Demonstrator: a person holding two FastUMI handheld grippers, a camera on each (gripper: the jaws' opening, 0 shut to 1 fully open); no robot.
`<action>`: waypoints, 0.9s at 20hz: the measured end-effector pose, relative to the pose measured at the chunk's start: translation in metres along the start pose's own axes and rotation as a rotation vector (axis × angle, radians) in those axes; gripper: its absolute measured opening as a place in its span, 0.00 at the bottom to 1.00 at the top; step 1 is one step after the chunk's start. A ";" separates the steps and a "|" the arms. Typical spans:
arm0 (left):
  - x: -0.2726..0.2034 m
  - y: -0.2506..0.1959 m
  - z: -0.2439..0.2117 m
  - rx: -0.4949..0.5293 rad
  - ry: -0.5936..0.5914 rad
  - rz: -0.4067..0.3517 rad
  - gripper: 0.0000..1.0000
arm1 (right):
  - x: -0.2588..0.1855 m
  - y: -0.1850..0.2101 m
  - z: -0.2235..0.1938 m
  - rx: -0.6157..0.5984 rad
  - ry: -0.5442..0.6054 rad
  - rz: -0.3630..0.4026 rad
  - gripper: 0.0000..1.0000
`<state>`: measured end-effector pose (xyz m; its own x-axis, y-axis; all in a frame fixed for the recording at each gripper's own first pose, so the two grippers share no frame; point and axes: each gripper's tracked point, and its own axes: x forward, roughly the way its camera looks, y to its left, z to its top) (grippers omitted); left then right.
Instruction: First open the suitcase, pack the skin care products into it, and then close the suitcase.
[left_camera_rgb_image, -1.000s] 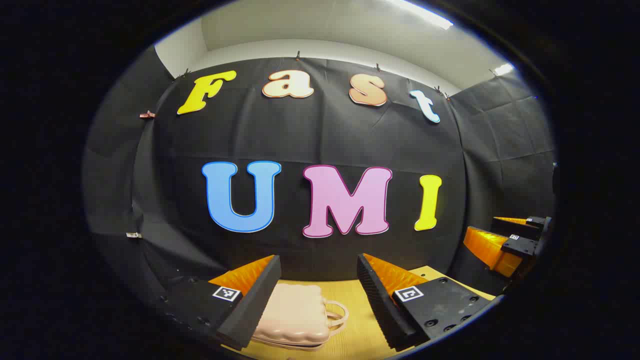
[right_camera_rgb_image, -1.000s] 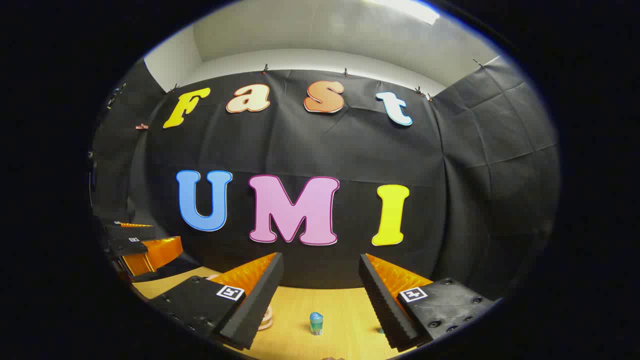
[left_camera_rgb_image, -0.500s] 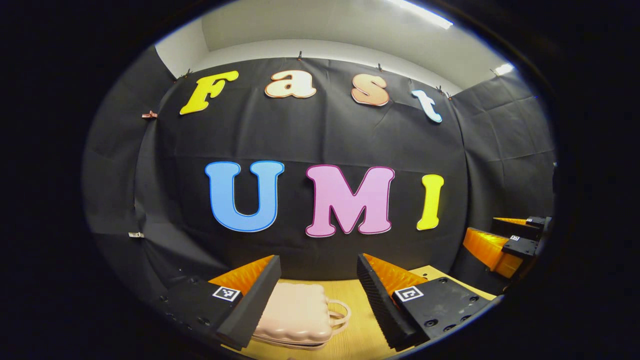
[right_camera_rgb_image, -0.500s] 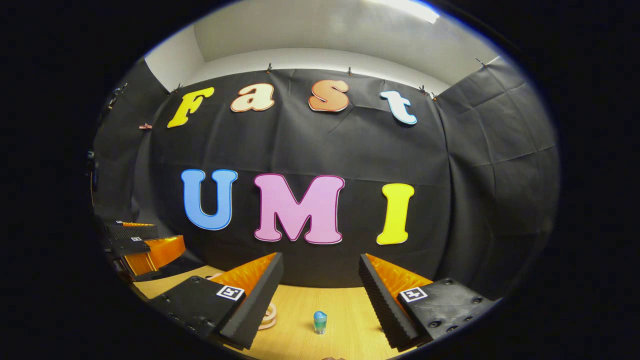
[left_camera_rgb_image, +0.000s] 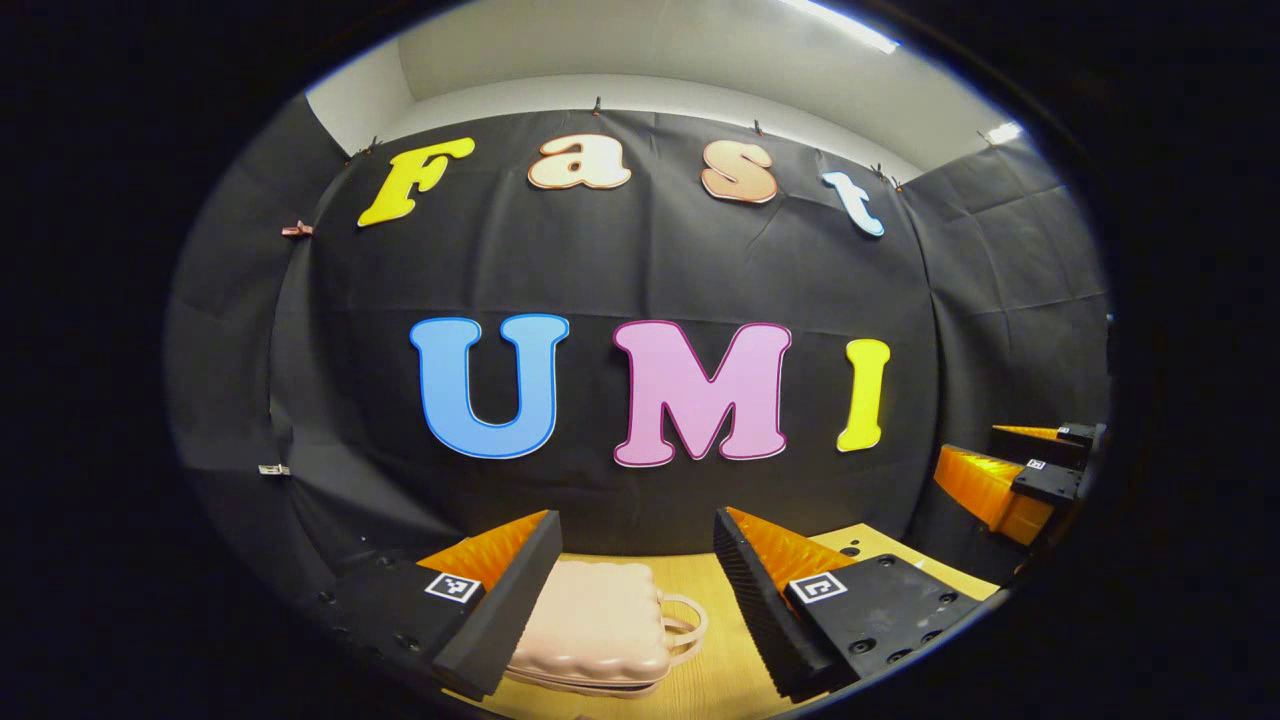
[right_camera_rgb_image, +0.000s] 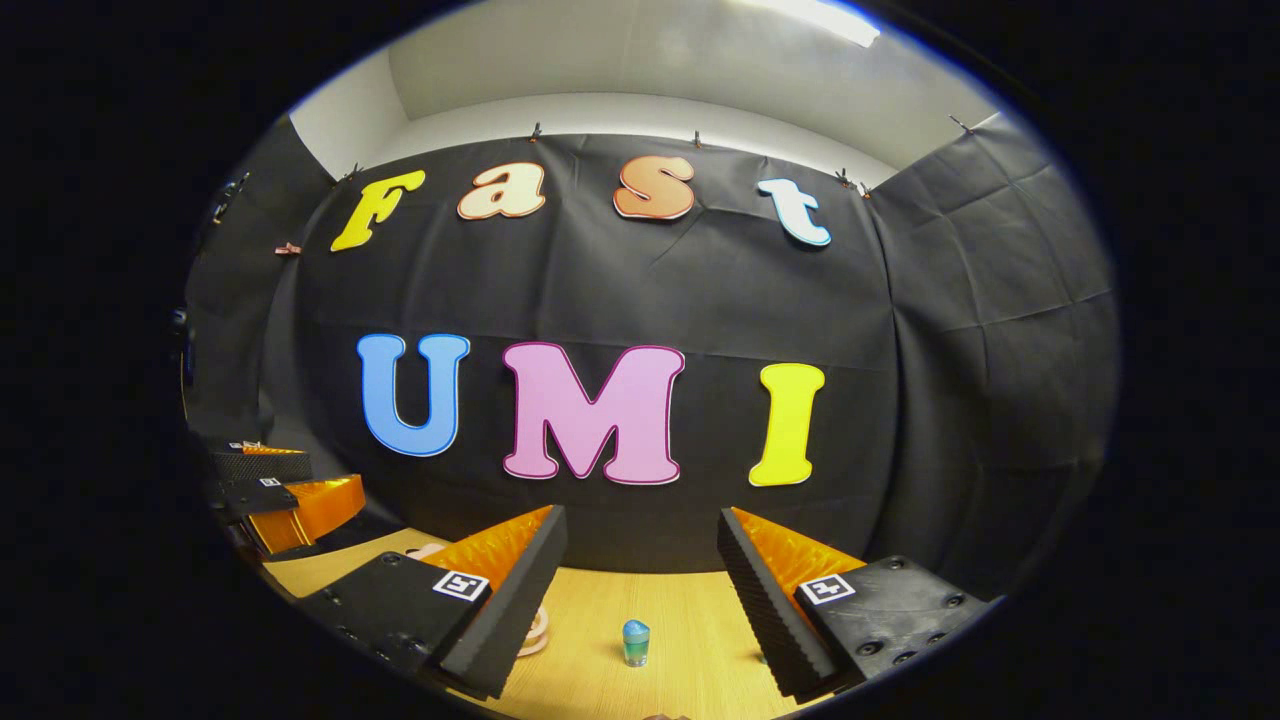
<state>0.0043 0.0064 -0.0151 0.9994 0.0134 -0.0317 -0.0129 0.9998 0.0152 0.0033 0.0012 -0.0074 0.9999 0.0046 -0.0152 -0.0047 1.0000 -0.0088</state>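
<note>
A small pale pink suitcase (left_camera_rgb_image: 600, 628) lies closed on the wooden table (left_camera_rgb_image: 715, 670), its looped handle (left_camera_rgb_image: 688, 625) pointing right. My left gripper (left_camera_rgb_image: 637, 570) hovers above it, open, with nothing between its fingers. In the right gripper view a little bottle with a blue cap (right_camera_rgb_image: 635, 642) stands on the table (right_camera_rgb_image: 600, 680), ahead of my right gripper (right_camera_rgb_image: 640, 565), which is open and holds nothing. The suitcase handle (right_camera_rgb_image: 535, 630) peeks out beside the right gripper's left finger. Each gripper appears at the edge of the other's view: the right gripper (left_camera_rgb_image: 1020, 475) and the left gripper (right_camera_rgb_image: 280, 490).
The black cloth wall (left_camera_rgb_image: 640, 280) closes off the back of the table a short way behind the suitcase and the bottle. A small dark thing (right_camera_rgb_image: 760, 658) lies on the table by the right gripper's right finger, mostly hidden.
Both views have tipped down slightly, so the wall has slid up a little in each. Suitcase and bottle have stayed put, and both grippers remain open.
</note>
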 end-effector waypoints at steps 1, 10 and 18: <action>0.003 -0.002 -0.001 -0.004 0.006 -0.011 0.96 | 0.001 -0.003 -0.001 -0.005 0.000 -0.006 0.94; 0.082 -0.049 -0.101 0.019 0.274 -0.132 0.96 | 0.018 -0.026 -0.028 -0.012 0.047 -0.024 0.96; 0.159 -0.093 -0.230 0.085 0.576 -0.147 0.91 | 0.049 -0.046 -0.085 -0.030 0.152 0.016 0.97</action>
<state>0.1568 -0.0808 -0.2516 0.8119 -0.0950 -0.5761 0.1504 0.9874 0.0492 0.0508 -0.0450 -0.0930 0.9858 0.0164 -0.1671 -0.0230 0.9990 -0.0374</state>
